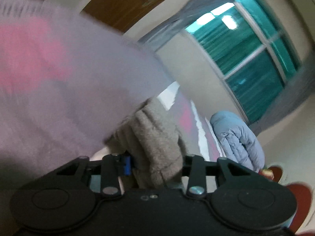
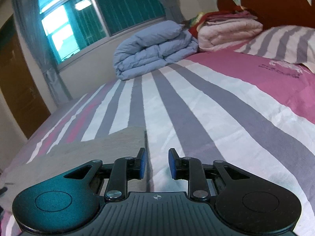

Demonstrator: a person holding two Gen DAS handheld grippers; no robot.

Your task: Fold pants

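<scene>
The pants are beige-grey knit fabric. In the left wrist view a bunched part of the pants sits between the jaws of my left gripper, which is shut on it and tilted, the view blurred. In the right wrist view the pants lie flat on the striped bedsheet at lower left, their right edge running just inside the left finger. My right gripper is open and empty, low over the bed beside that edge.
A folded blue duvet and a stack of folded blankets lie at the far side of the bed by the window. A striped pillow is at far right. The duvet also shows in the left wrist view.
</scene>
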